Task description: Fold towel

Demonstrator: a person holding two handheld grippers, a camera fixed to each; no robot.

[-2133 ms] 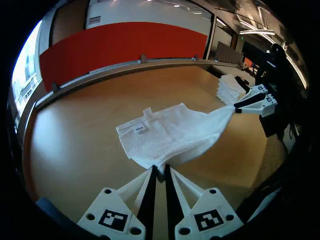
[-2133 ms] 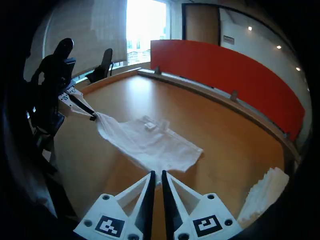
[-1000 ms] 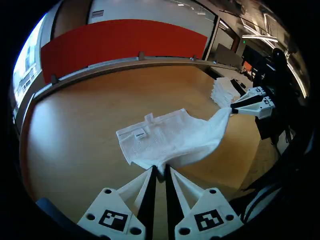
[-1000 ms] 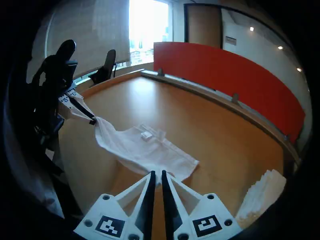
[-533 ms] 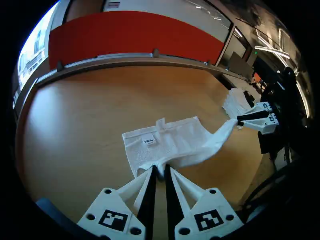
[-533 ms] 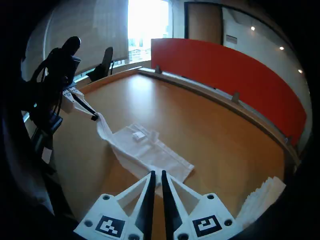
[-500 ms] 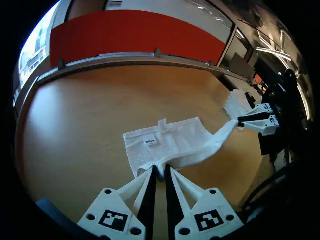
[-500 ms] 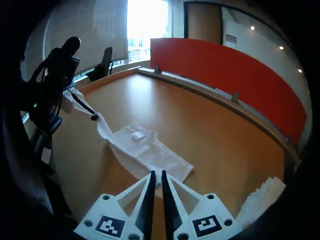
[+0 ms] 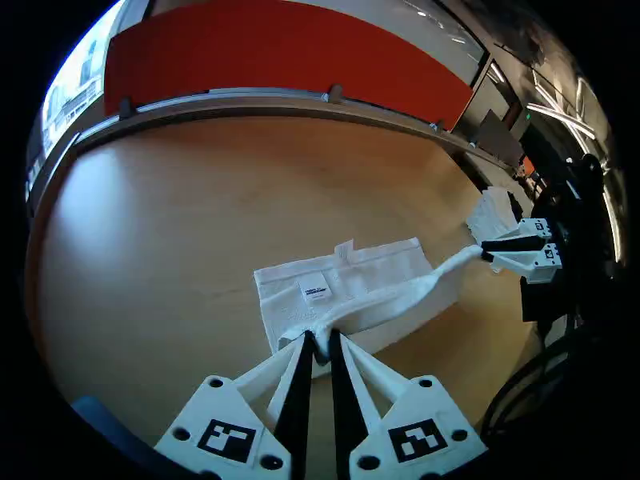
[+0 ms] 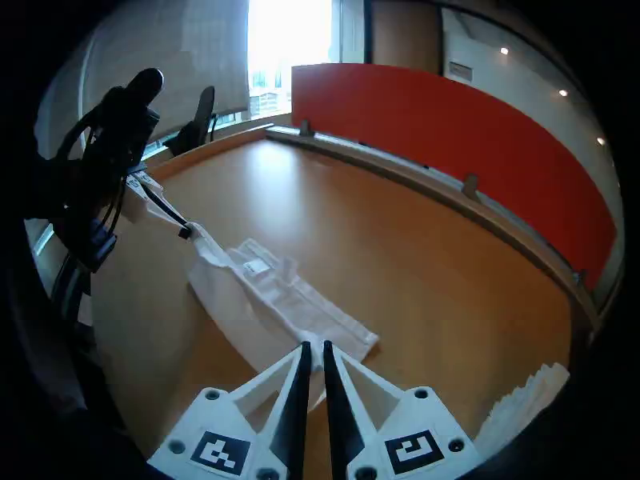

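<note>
The left tool (image 9: 318, 342) and the right tool (image 10: 314, 356) are each clamped on a corner of the white terry towel (image 9: 368, 276). Its lifted edge stretches between them like a rope. The rest lies flat on the wooden surface (image 9: 160, 240), with a red panel (image 9: 280, 60) behind.

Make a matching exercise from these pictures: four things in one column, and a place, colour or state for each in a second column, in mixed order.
Things
1. towel
2. partition
3. chair
4. towel stack

Descriptions
A. red
B. beside the window
C. pinched by the left gripper and the right gripper
D. piled up, lying free

Pairs: 1-C, 2-A, 3-B, 4-D
</note>
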